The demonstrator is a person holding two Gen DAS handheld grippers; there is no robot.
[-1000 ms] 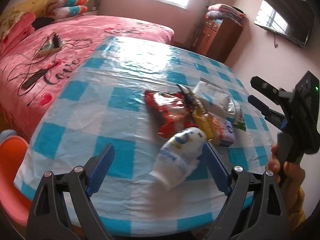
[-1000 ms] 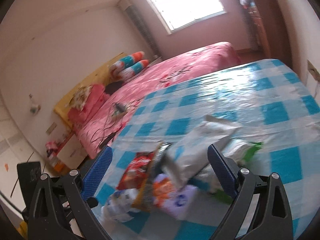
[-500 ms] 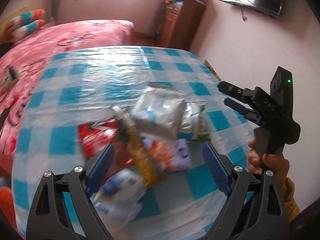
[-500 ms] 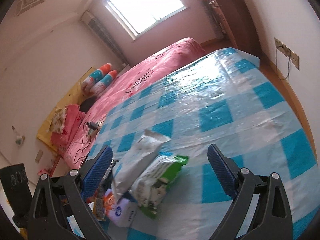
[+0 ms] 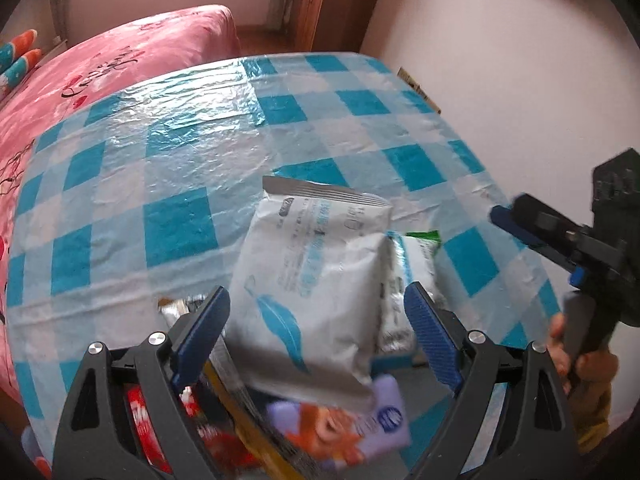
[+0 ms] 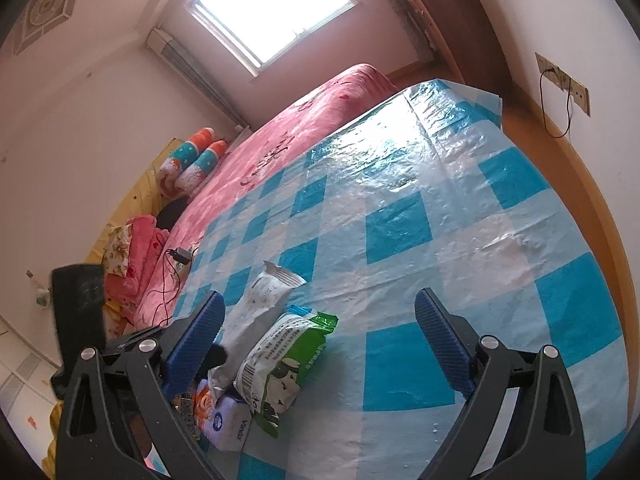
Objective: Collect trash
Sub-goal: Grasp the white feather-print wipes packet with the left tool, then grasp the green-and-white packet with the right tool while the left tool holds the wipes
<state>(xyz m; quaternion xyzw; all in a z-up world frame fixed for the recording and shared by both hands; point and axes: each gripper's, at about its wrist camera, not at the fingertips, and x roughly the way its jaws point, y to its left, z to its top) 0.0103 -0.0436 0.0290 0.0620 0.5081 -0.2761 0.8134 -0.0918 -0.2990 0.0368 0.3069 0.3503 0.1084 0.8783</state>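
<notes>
— Nearest us, what is that left gripper (image 5: 316,322) doing?

— Hanging low over the heap of wrappers at the near edge of the table with the blue-and-white checked plastic cloth (image 5: 176,220). Its jaws are spread wide with nothing between the pads; the big white pouch with the blue feather print (image 5: 316,280) lies right under the gap.

— And underneath the pouch?

— A purple-and-orange tissue pack (image 5: 352,428), a red crinkly snack bag (image 5: 140,424) at the near left, and a yellow strip wrapper (image 5: 248,420), blurred. Just to the right of the white pouch sits a white-and-green bag with a cow picture (image 6: 280,360).

— The right gripper (image 6: 320,344)?

— Held off at the right side, also gaping and empty. From its own camera the green bag lies between its fingers, though I can't tell how high above it hovers.

— How would that white pouch handle?

— Light, I'd guess, soft and puffy, with a slick film that slides. I'd pinch the flat crimped seal at its far end (image 5: 320,192), or squeeze across the middle where it will give. It rests on the others, so lifting it may drag them.

— Beyond that?

— Bare shiny cloth, then the pink bedspread (image 5: 120,52) on the far left.
</notes>
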